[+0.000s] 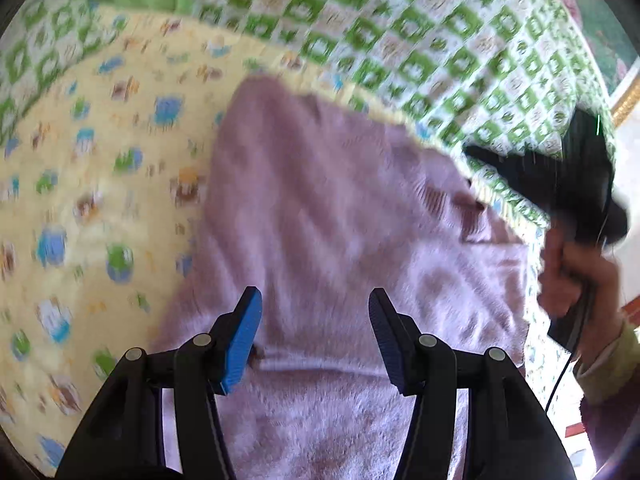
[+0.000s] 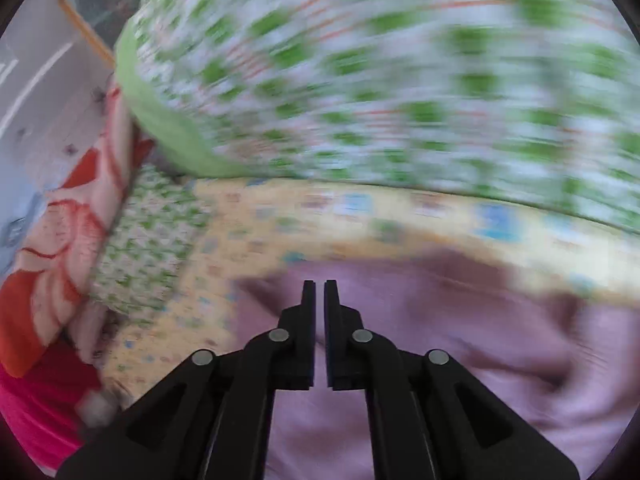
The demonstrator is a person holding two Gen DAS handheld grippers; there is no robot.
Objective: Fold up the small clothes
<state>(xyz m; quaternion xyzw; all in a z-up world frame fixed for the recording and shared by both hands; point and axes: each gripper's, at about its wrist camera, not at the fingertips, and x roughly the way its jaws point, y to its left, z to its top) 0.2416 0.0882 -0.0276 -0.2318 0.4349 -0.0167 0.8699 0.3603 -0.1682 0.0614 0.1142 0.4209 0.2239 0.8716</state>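
Observation:
A fuzzy lilac garment lies spread on a yellow sheet printed with small animals. My left gripper hovers over the garment's near part, open, with nothing between its blue pads. In the same view my right gripper is black, held by a hand, and points at the garment's right edge. The right wrist view is blurred. There my right gripper has its jaws almost together and empty, above the lilac garment.
A green-and-white checked quilt is heaped behind the yellow sheet and also fills the top of the right wrist view. A red-and-orange floral blanket and a pink cloth lie at the left. A cable hangs under the hand.

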